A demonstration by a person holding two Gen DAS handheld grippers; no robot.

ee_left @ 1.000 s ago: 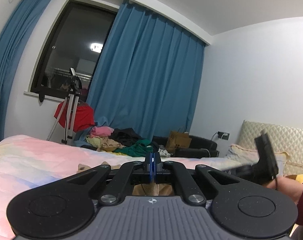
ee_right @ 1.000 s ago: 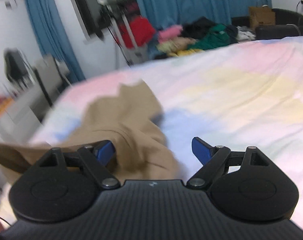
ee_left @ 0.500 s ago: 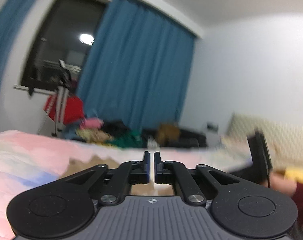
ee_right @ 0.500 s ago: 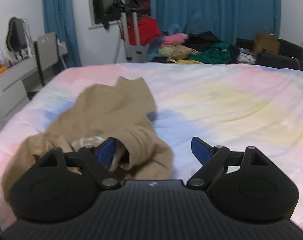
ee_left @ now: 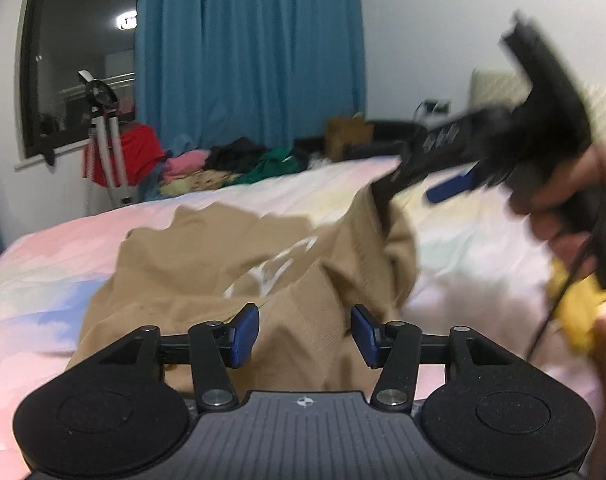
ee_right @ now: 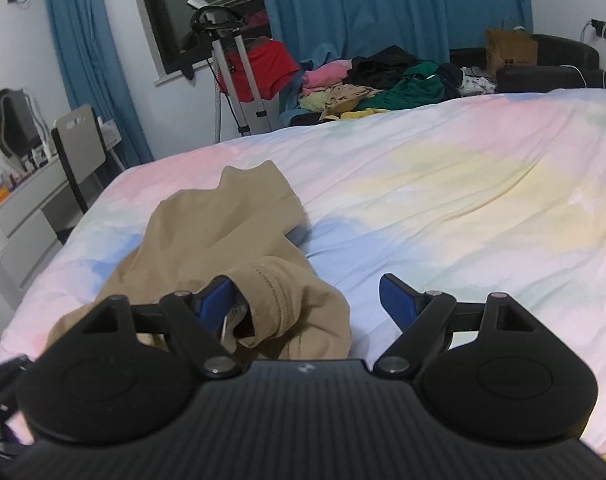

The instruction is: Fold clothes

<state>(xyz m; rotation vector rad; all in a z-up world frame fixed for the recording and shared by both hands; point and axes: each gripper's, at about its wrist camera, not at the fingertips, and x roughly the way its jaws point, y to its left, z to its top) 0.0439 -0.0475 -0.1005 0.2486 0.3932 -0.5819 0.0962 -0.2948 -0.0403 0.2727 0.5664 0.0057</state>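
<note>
A tan knit garment with a pale print on its front [ee_left: 231,264] lies bunched and creased on the near, left part of the pastel rainbow quilted bedspread [ee_right: 443,184], one flap thrown over, no flat fold or squared edge showing; as a judgement, it is unfolded or mid-arrangement, and the smoothing and folding are left to do. The left gripper [ee_left: 305,334] hovers just above the cloth with its blue-padded fingers spread and nothing between them. The right gripper [ee_right: 307,300] is spread too; its left pad sits against a hemmed edge, yet nothing is pinched. In the left wrist view it looks blurred, near a raised fold. Beyond the bed sit a heap of mixed-colour clothes [ee_right: 375,84], a white garment steamer stand [ee_right: 239,80] and blue curtains [ee_right: 383,4]; nothing lies across the bedspread's open stretch.
</note>
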